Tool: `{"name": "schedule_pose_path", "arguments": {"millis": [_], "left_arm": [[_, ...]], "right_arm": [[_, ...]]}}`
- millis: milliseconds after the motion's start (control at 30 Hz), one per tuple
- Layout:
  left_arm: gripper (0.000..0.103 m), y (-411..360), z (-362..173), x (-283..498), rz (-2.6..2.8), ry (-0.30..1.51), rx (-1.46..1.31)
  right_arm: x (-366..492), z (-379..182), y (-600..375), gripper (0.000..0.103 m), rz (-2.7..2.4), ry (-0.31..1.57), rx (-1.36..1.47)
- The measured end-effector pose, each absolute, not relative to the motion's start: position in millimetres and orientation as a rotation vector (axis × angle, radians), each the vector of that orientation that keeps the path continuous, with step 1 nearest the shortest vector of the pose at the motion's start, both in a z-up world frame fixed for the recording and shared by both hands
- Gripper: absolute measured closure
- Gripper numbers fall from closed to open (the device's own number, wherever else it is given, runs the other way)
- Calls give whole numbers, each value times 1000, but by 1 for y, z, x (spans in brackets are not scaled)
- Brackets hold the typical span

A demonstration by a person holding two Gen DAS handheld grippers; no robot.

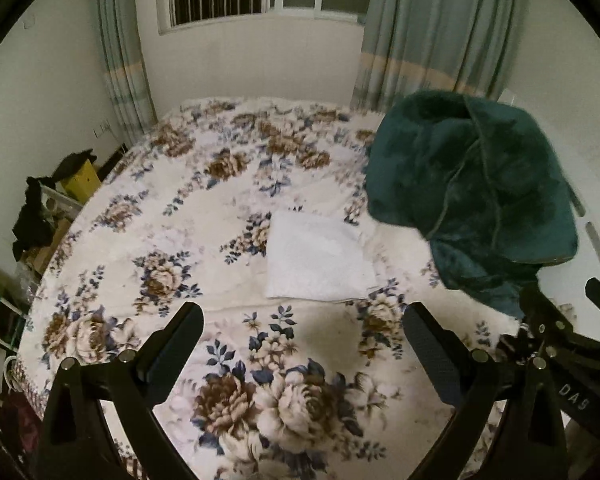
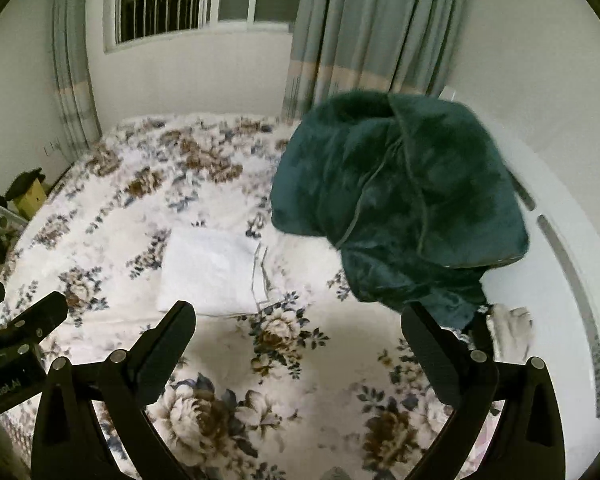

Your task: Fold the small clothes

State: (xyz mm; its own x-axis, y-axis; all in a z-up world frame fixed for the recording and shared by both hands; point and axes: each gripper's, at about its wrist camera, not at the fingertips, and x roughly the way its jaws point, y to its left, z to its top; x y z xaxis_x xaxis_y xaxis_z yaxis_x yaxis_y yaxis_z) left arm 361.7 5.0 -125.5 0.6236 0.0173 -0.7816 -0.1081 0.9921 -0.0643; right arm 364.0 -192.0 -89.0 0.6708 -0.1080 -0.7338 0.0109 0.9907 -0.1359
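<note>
We see a folded white cloth (image 1: 320,260) lying flat on the floral bedspread (image 1: 180,200), near the middle of the bed. It is close to square, so no long axis is clear; its stacked layered edges face right in the right wrist view (image 2: 212,270). A dark green plush garment (image 1: 472,196) sits crumpled to its right, just beside it. Its bulk runs from the far curtain (image 1: 440,32) side toward us, and its lower end is hidden behind the right gripper (image 2: 298,344). We cannot make out sleeves or a collar in it.

The left gripper (image 1: 302,344) stands wide open and holds nothing. The right gripper is likewise spread fully apart and empty. Both point down at the bedspread. Dark objects at the left bedside (image 1: 40,204) are too dim to identify.
</note>
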Motion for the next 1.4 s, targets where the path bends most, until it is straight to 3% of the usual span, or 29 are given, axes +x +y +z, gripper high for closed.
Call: {"name": "schedule_pose_path", "arguments": {"millis": [333,600,1400], "left_arm": [[1,-10,-43,279,75,788,-96],[1,-19,-16,237,82,752,-90],[0,-32,2,202,99,718,-86]], "right_arm": [[254,29,-212,0,-64,694,-95],[188,71,-224,0,-40,643,-83],[155,86,-247,0,-1,628,-74]]}}
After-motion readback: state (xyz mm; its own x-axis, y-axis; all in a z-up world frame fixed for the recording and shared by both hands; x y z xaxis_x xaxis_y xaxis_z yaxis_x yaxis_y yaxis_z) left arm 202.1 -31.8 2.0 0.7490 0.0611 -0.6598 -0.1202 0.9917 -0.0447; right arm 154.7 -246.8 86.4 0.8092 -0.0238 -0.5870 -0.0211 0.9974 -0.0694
